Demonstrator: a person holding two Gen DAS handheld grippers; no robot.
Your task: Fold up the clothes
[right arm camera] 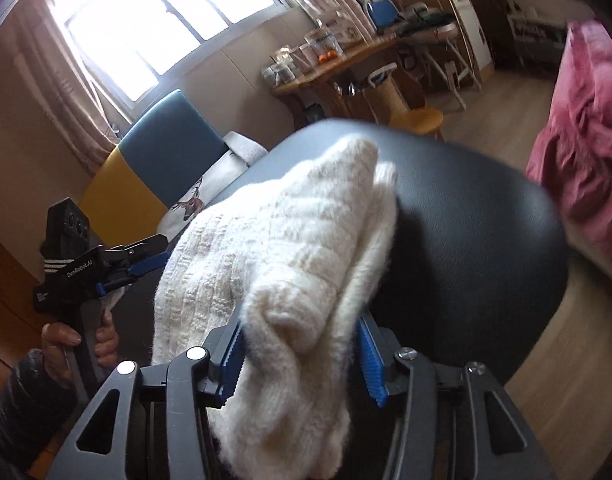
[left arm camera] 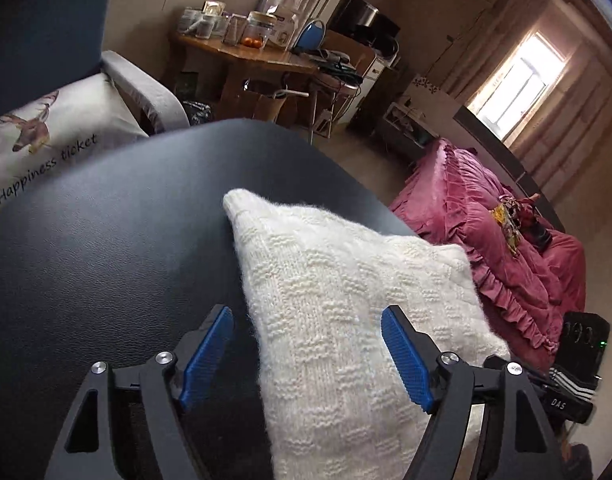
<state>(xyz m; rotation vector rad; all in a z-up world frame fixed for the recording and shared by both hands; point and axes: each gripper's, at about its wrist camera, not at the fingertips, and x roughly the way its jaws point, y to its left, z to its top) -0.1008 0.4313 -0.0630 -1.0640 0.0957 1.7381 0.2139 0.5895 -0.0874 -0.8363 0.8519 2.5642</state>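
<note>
Gripping sweater fold, right tool, table edge near

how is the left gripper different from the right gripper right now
The left gripper has its jaws spread wide, while the right gripper is shut on a bunched fold. The white sweater lies between the left fingers without being pinched; the right one grips it. Both have blue ribbed pads on black fingers and point at the same sweater on the black table.

A fuzzy cream knit sweater with a basket-weave texture lies on a black leather-grain tabletop with soft sheen, between the left tool's ribbed blue plastic pads.
</note>
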